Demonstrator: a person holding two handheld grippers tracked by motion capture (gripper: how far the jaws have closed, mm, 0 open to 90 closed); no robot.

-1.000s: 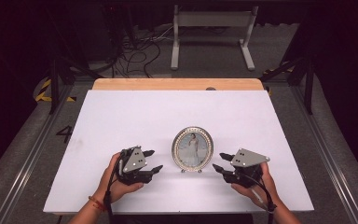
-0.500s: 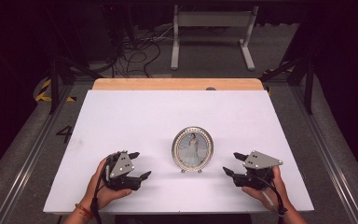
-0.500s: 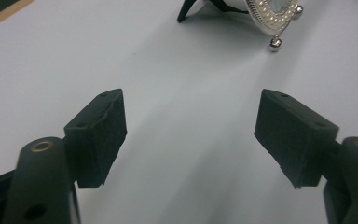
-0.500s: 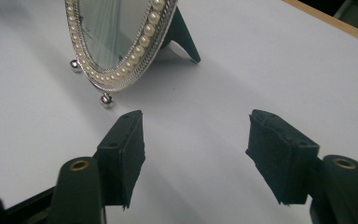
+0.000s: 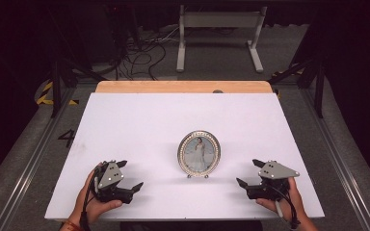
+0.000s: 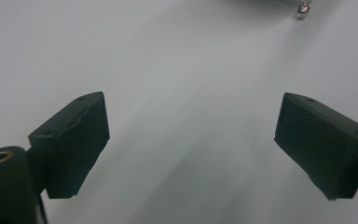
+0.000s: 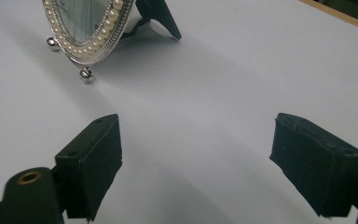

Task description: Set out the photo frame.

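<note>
I see the oval picture frame (image 5: 199,153) as shiny silver metal, edged with 1 ring of glossy pearl-like beads and standing on small polished ball feet. My left gripper (image 5: 130,176) and right gripper (image 5: 248,173) have matt black jaw pads, slightly rough. The table (image 5: 139,125) has a smooth, matt white top with a bare wood strip (image 5: 183,86) behind it.

Standing upright near the table's front middle: oval picture frame (image 5: 199,153), silver with a pearl-beaded rim, showing a portrait of a figure in white, resting on small ball feet, propped by a dark back stand.
</note>
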